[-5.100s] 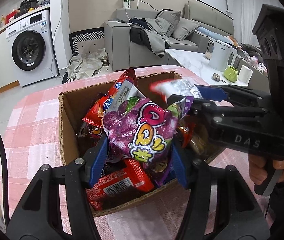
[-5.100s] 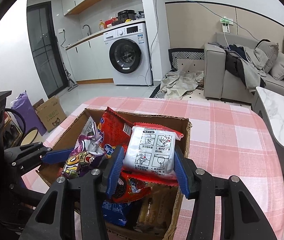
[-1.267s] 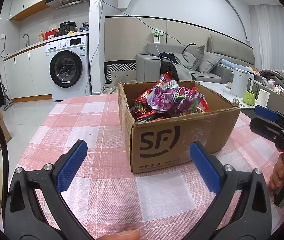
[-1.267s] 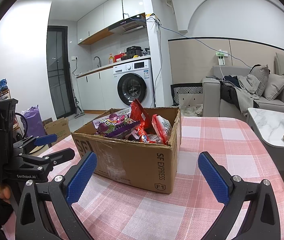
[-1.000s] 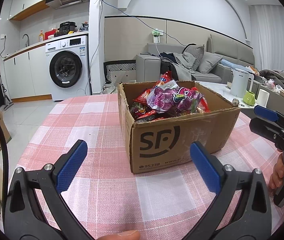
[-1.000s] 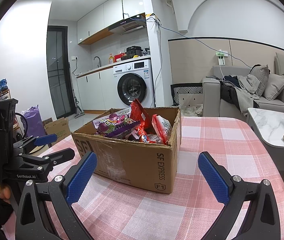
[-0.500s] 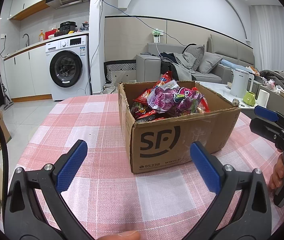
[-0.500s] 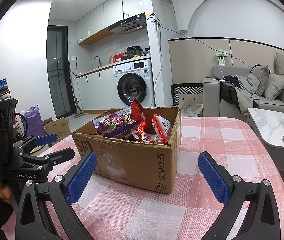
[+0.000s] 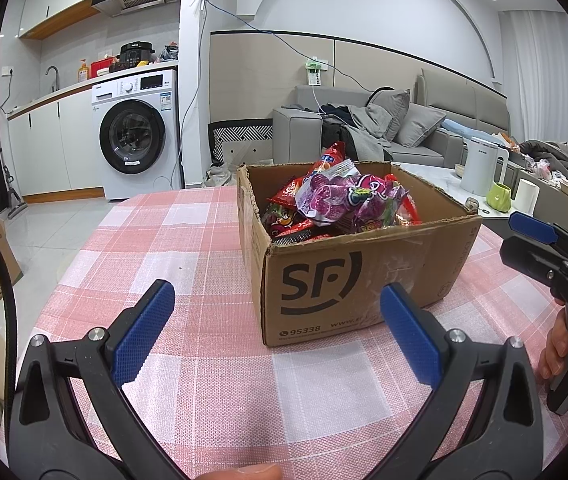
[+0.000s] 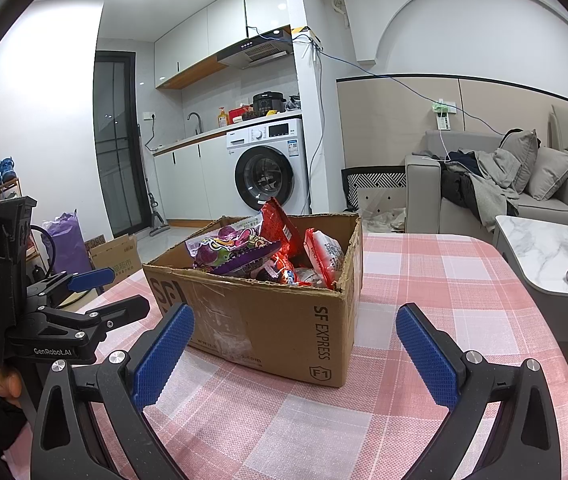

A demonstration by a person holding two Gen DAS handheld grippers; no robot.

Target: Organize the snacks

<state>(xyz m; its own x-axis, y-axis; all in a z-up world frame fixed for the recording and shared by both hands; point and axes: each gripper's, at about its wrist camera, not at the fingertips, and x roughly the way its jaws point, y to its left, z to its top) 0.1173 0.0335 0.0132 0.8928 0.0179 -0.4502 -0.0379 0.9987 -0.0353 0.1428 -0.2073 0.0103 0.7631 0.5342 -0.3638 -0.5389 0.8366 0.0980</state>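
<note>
A brown cardboard box (image 9: 364, 280) (image 10: 275, 320) marked SF stands on the pink checked tablecloth, filled with snack packets. A purple candy bag (image 9: 344, 200) (image 10: 231, 250) lies on top, with red packets (image 10: 279, 228) and a white-and-red packet (image 10: 324, 254) beside it. My left gripper (image 9: 275, 328) is open and empty, low over the table just in front of the box. My right gripper (image 10: 296, 340) is open and empty too, facing the box's corner. Each gripper also shows at the edge of the other's view, held by a hand.
The pink checked tablecloth (image 9: 187, 264) (image 10: 444, 292) spreads around the box on all sides. A marble side table (image 10: 540, 248) with a white kettle (image 9: 482, 166) and green cup (image 9: 500, 196) stands to the right. A washing machine (image 9: 135, 140) and sofa (image 9: 404, 128) are behind.
Five seconds ago both grippers held snack packets over the box; both have since let go and drawn back, open. Nothing has moved in the last second.
</note>
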